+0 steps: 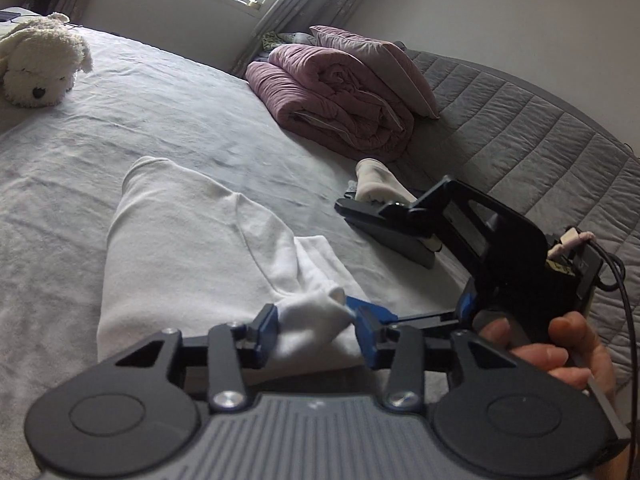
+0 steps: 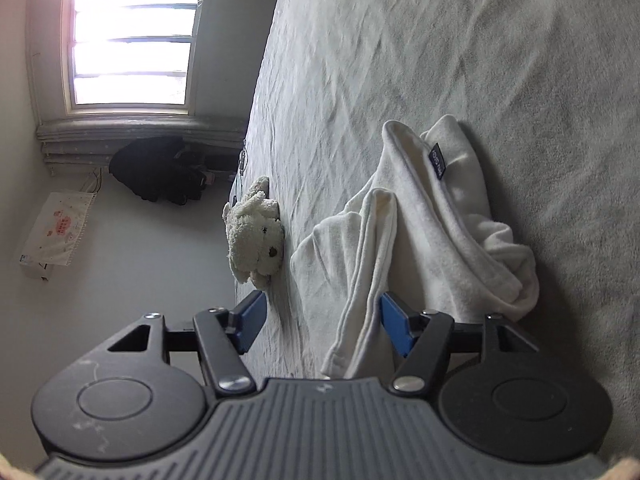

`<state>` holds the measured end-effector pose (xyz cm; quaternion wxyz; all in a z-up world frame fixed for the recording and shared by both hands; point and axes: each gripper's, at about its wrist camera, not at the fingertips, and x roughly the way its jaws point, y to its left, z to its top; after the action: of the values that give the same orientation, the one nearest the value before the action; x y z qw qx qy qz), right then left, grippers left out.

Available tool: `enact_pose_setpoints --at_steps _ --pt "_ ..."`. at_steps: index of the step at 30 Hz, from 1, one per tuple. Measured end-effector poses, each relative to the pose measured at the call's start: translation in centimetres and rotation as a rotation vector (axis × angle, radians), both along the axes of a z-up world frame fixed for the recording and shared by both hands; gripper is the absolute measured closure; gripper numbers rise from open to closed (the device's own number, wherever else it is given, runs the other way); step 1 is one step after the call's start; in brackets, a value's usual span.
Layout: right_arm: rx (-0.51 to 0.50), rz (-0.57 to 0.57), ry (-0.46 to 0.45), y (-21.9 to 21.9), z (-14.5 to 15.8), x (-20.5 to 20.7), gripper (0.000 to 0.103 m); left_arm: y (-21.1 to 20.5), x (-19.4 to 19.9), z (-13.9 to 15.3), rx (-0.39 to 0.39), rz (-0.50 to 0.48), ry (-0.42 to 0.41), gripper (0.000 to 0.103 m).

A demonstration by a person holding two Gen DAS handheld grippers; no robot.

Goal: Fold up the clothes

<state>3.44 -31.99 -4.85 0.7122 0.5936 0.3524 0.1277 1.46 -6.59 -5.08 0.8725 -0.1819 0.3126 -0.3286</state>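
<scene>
The left gripper's (image 1: 312,320) blue fingers (image 1: 264,326) are standing apart with a bunched white corner of the garment (image 1: 188,248) sitting between them; whether the pads are still pressing it cannot be told, though the gap looks wider than the cloth. The right gripper's (image 2: 320,320) fingers (image 2: 394,326) are spread wide too, and a hanging cream edge of the same garment is lying against the finger at 3 o'clock without being pinched from the other side.

The garment is lying on the grey bed sheet (image 1: 180,128), its long folded body running toward 11 o'clock in the left wrist view, and its dark label (image 2: 438,162) is showing near 1 o'clock in the right wrist view.

The likely trouble is this: with both sets of jaws slack, the loose corner is probably slipping out and the fold is springing open, leaving the lumpy bunch at 3 o'clock in the right view unflattened. A finger withdrawing while cloth is draped over it could be dragging the edge askew. The right gripper, seen at 3 o'clock from the left wrist, is working close by, so the two tools risk knocking together. The plush dog (image 1: 42,62) at 10 o'clock is lying well clear.
</scene>
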Motion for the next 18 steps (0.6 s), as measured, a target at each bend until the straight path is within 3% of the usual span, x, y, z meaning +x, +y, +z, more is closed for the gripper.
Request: enact_pose_setpoints --at_steps 4,6,10,13,15,17,18 --pt "-0.06 -0.01 0.023 0.8 -0.3 0.7 0.037 0.1 -0.7 0.7 0.026 -0.078 -0.024 0.049" --pt "-0.096 -0.001 0.038 1.2 -0.5 0.7 0.044 0.4 -0.9 1.0 0.03 -0.094 -0.032 0.051" --pt "-0.173 0.036 0.036 2.2 -0.4 0.5 0.049 2.5 -0.1 1.7 -0.064 -0.074 0.008 0.052" --pt "-0.21 0.058 0.017 2.9 -0.2 0.4 0.05 4.0 0.5 2.2 -0.084 -0.009 0.005 0.056" --pt "-0.269 0.06 0.011 3.7 -0.1 0.4 0.056 4.8 0.8 2.3 -0.082 0.035 0.002 0.059" --pt "-0.332 0.066 0.004 4.5 -0.3 0.3 0.076 5.4 1.0 2.2 -0.067 0.077 -0.002 0.059" --pt "-0.357 0.064 -0.006 4.8 -0.4 0.3 0.077 5.6 1.2 2.2 -0.057 0.102 -0.001 0.059"
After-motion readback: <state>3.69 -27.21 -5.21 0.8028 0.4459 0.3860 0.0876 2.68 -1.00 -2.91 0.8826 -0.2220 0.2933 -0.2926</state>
